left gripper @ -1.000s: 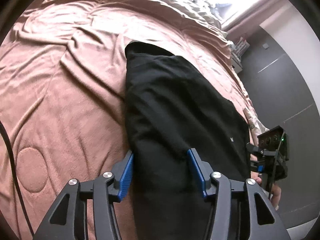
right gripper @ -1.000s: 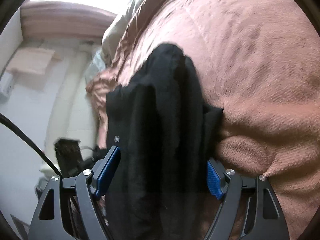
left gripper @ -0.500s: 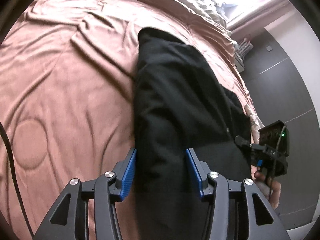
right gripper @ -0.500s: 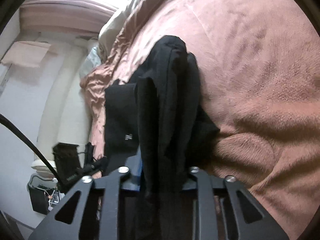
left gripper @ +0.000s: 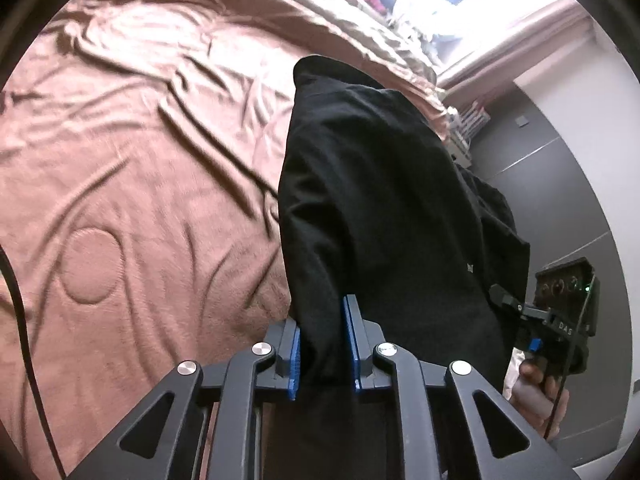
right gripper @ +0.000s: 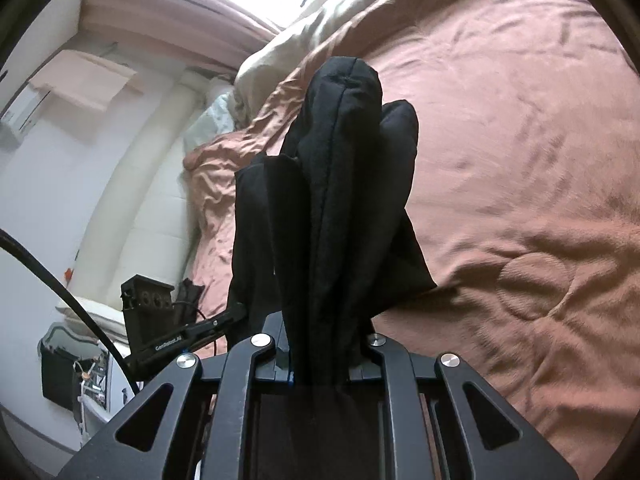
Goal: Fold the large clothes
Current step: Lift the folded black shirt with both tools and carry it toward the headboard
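A large black garment [left gripper: 380, 200] is lifted off the brown bed cover [left gripper: 120, 200] and hangs in folds between both grippers. My left gripper [left gripper: 323, 350] is shut on its near edge, blue pads pinching a bunch of cloth. My right gripper [right gripper: 320, 364] is shut on the other end of the garment [right gripper: 340, 200], whose bunched folds hide its fingertips. The right gripper and the hand holding it show in the left wrist view [left gripper: 560, 320]; the left gripper shows in the right wrist view [right gripper: 160, 328].
The brown cover [right gripper: 520, 160] spans the bed, with a beige quilt [right gripper: 320, 28] bunched at its far end. A dark wall [left gripper: 560, 200] stands beside the bed. A white padded headboard [right gripper: 140, 160] and a bedside table with a black bin [right gripper: 60, 372] are at left.
Both grippers closed on the black garment: the right one first, the left one just now. The garment has been raised off the bed and hangs in tighter vertical folds.
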Available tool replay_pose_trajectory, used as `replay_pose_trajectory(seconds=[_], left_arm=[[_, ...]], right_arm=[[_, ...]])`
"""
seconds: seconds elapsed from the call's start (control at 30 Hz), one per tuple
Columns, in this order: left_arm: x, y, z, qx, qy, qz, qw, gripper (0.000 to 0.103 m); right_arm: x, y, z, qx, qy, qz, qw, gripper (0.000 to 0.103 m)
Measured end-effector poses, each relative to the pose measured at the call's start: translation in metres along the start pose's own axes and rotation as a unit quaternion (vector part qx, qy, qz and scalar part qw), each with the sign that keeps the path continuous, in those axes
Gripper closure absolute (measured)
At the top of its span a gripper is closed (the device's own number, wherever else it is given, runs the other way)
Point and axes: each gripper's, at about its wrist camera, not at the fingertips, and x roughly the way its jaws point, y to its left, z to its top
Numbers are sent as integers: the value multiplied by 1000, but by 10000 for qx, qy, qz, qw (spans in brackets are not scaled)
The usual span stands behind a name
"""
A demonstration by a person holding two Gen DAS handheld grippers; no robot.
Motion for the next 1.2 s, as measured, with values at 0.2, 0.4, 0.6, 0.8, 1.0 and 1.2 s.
replay_pose_trajectory(seconds=[0.2,0.4,0.6,0.8,1.0,1.2], left_arm=[[-58,-5,4,62,-425,-19,9991,85],[-134,0,7,79,-927,52,9957,85],[-218,18,4,22,-1444,225,9893,85],[-300,41,-10,-57,-1973,342,9797,86],[-374,66,-26,-144,-2409,499,9692,87],[-439,92,-42,-157,-2737,846,9580,87]], right_arm=[[-5,47,-10,-325,-83,222,9992,91],[8,103,-21,-684,-100,520,9962,91],[34,167,-38,-1042,17,831,9911,91],[67,229,-53,-1359,183,1048,9850,91],[102,288,-69,-1612,314,1243,9786,91],[153,334,-79,-1811,496,1389,9723,91]])
